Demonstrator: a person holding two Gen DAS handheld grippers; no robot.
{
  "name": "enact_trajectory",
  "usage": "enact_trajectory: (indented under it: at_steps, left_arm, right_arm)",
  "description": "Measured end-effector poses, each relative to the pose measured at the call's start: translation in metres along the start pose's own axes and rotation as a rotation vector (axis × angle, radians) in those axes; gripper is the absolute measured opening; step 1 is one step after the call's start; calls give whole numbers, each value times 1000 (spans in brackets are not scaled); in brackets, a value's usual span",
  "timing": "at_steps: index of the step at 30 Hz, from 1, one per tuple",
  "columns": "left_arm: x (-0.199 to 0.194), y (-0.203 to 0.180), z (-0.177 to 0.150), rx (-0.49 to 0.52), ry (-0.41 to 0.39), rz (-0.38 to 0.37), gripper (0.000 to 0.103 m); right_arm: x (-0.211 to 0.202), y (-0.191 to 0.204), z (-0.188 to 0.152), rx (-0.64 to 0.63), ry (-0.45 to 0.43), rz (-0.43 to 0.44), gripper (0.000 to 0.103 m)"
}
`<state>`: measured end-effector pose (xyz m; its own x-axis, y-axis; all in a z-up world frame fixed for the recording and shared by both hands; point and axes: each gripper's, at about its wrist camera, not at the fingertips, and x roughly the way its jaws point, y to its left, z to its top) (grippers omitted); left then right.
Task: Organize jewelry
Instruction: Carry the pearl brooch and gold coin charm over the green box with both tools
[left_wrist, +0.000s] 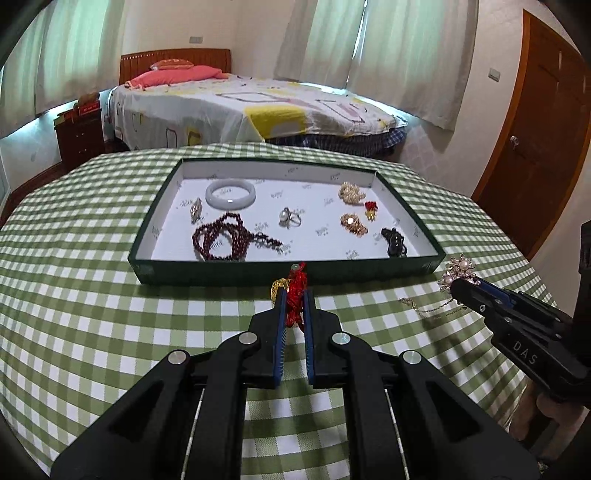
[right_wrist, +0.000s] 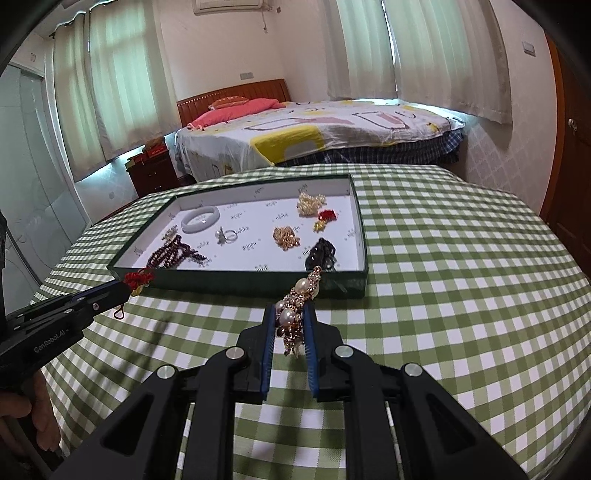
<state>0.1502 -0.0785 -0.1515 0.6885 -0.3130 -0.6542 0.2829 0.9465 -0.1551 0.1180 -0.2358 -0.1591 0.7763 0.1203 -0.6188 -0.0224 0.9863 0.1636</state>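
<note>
Clamped between the left gripper (left_wrist: 294, 295) fingers, a red knotted charm (left_wrist: 296, 295) is held with its long axis pointing ahead at the tray (left_wrist: 236, 275). Likewise, a pearl brooch (right_wrist: 297, 310) is pinched by the right gripper (right_wrist: 291, 314), pointing forward, its chain (left_wrist: 428, 308) trailing on the tablecloth (left_wrist: 110, 314). Each piece is best lifted clear over the near wall, then released onto bare lining between the ring (left_wrist: 290, 218) and the dark beads (left_wrist: 221, 240).

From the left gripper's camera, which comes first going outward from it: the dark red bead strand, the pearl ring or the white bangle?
1. Dark red bead strand, near left of the tray, closest to the left gripper.
2. Pearl ring, tray centre.
3. White bangle, far left.
</note>
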Motion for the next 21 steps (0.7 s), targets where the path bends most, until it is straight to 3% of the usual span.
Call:
enact_trajectory:
  at_steps: [21]
  left_arm:
    - [-33, 6, 35, -1, -95, 34, 9]
  right_arm:
    - [-21, 33, 35, -75, -85, 14, 16]
